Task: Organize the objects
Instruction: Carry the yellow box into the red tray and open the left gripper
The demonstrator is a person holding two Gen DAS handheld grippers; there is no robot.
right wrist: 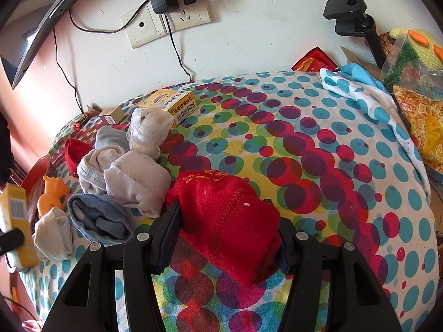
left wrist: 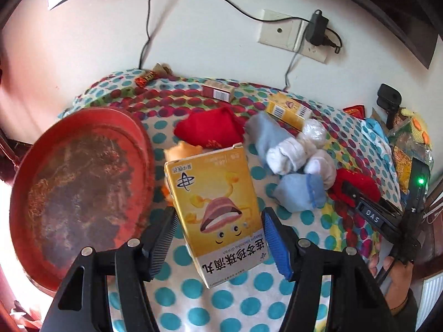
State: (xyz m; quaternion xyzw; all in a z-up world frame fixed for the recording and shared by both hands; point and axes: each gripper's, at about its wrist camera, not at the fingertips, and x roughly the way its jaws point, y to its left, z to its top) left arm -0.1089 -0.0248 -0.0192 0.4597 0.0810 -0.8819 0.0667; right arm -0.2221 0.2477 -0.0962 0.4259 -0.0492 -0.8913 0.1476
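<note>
Seemingly, left gripper (left wrist: 218, 238) pinches glossy carton (left wrist: 214, 207) (right gripper (right wrist: 225, 238): knitted sock (right wrist: 224, 221)).

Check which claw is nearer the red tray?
Left. The left claw, shut on the yellow box, sits right beside the red tray. The right claw, shut on a red sock, is across the sock pile from it.

Yellow medicine box (left wrist: 216, 210), red knitted sock (right wrist: 229, 221), rust-red tray (left wrist: 74, 191), teal-and-red polka-dot cloth (right wrist: 318, 144)
</note>
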